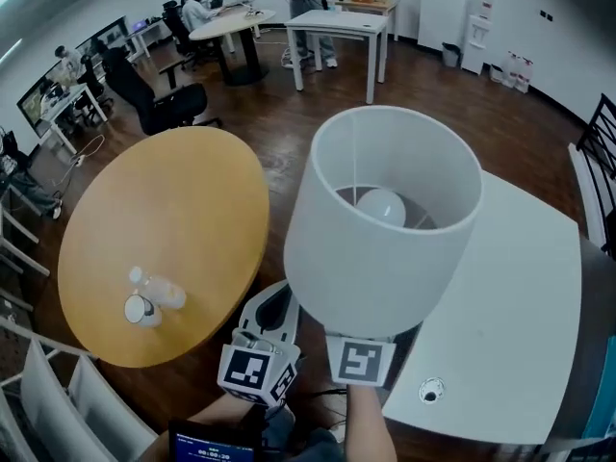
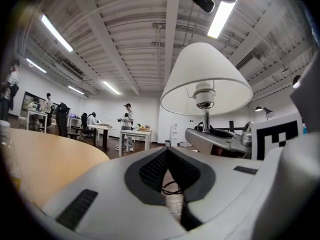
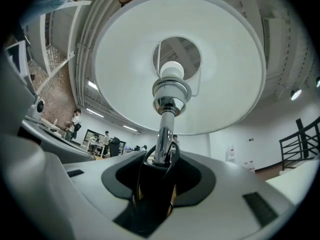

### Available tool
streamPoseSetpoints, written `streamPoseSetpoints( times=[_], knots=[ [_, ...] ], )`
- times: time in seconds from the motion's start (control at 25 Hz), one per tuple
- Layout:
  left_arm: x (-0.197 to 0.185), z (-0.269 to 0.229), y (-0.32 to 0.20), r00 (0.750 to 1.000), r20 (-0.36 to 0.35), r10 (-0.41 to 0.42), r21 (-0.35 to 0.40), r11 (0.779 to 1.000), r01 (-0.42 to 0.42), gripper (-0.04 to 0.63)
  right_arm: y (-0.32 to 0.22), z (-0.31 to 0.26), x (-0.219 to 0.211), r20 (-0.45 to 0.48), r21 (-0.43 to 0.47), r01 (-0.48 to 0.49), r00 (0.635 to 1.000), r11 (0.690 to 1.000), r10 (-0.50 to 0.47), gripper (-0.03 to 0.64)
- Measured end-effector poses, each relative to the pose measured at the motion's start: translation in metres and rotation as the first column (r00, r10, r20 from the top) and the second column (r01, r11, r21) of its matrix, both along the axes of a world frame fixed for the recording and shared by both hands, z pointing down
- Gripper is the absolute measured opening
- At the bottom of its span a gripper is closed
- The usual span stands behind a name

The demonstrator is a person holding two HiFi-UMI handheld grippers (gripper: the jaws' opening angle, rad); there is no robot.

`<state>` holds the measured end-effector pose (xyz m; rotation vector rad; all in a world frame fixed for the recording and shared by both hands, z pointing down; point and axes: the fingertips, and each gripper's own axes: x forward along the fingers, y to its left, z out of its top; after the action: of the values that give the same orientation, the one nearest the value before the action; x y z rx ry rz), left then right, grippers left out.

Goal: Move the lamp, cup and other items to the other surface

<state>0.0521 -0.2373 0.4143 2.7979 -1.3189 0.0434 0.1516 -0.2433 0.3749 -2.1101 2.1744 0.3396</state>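
On the left, the round wooden worktop (image 1: 164, 210) carries the cup (image 1: 139, 309) with a clear bottle (image 1: 162, 292) just beside it; neither has been moved yet. Next comes the left gripper (image 2: 167, 153), its jaws together with nothing between them, carried level beside the lamp.

The right gripper (image 3: 157, 171) has its jaws clamped on the lamp (image 1: 385, 219) low on its metal stem, with the black cord looped at the grip. The lamp is off both worktops, in the air over the near edge of the white worktop (image 1: 520, 335) on the right.

This looks like the carrying step for the lamp, with the white worktop as the likely goal. The next move calls for bringing the base over a bare part of that worktop, lowering it flat, then letting go.

The lamp's long axis runs from base to shade and stands near upright, shade uppermost with its opening and bulb facing up.
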Motion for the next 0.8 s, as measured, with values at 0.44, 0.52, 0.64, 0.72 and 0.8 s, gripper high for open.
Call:
streamPoseSetpoints(
  times=[0.44, 0.52, 0.64, 0.72, 0.8],
  knots=[
    [-0.189, 0.036, -0.103, 0.985, -0.017, -0.173, -0.066, 0.983, 0.172, 0.009, -0.149, 0.034, -0.218, -0.001, 0.019, 0.256, 0.967, 0.966, -0.256, 0.149],
    [-0.201, 0.045, -0.108, 0.982, -0.013, -0.188, -0.075, 0.98, 0.186, 0.009, -0.166, 0.046, -0.239, 0.012, 0.015, 0.293, 0.956, 0.956, -0.293, 0.149],
    [-0.213, 0.06, -0.108, 0.979, 0.006, -0.203, -0.076, 0.976, 0.203, 0.009, -0.185, 0.062, -0.264, 0.02, 0.023, 0.345, 0.938, 0.938, -0.346, 0.149],
    [-0.222, 0.068, -0.109, 0.975, 0.006, -0.221, -0.086, 0.972, 0.221, 0.008, -0.193, 0.073, -0.278, 0.024, 0.012, 0.374, 0.927, 0.927, -0.374, 0.149],
    [-0.231, 0.072, -0.111, 0.97, -0.002, -0.241, -0.102, 0.966, 0.24, 0.007, -0.199, 0.08, -0.29, 0.025, 0.001, 0.4, 0.916, 0.917, -0.4, 0.149]
  ],
)
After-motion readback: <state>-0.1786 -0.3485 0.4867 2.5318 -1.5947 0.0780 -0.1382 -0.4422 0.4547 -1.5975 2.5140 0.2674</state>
